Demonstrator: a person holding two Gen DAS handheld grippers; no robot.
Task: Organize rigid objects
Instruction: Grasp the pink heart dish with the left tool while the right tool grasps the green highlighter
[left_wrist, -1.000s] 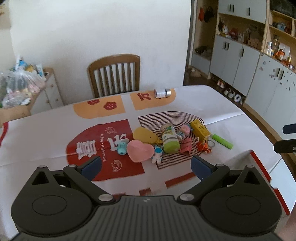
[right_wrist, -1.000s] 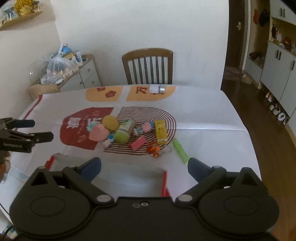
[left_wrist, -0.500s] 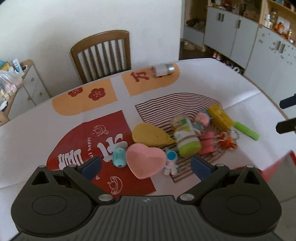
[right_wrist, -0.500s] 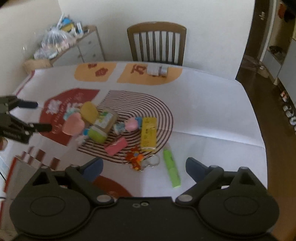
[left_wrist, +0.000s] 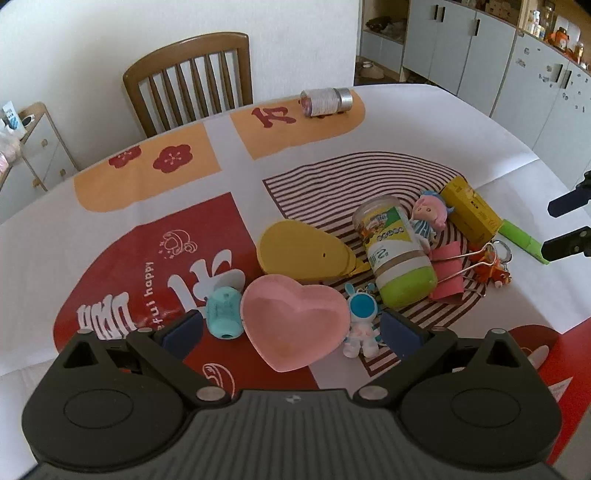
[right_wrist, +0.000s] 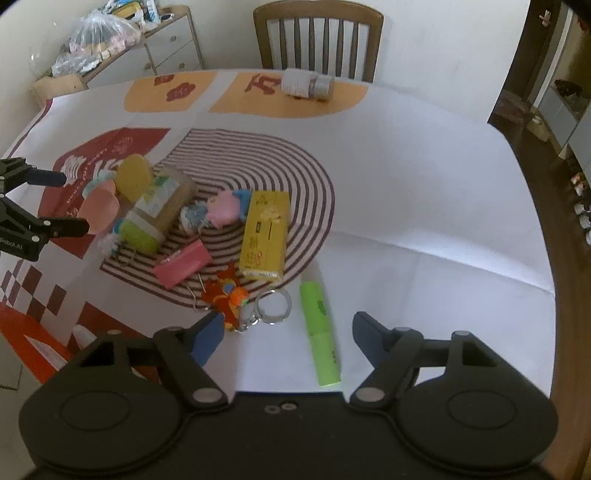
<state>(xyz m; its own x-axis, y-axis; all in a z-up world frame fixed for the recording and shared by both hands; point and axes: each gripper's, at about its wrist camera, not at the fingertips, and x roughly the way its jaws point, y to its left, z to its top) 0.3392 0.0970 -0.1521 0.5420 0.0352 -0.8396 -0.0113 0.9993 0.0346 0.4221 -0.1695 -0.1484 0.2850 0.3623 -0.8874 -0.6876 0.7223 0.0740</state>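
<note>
Pink heart dish (left_wrist: 295, 325), yellow box (right_wrist: 265, 236), lime-green marker (right_wrist: 320, 338).

tablecloth (left_wrist: 155, 280): "happy" | left gripper (right_wrist: 55, 203) body: "Robot.AI"

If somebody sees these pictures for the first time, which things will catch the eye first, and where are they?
First comes the pink heart-shaped dish, lying on the red print of the tablecloth between the open fingers of the left gripper. Behind it lies a jar with a green lid on its side, among small toys. Between the closing fingers of the right gripper, a green highlighter lies untouched on the white cloth.
</note>
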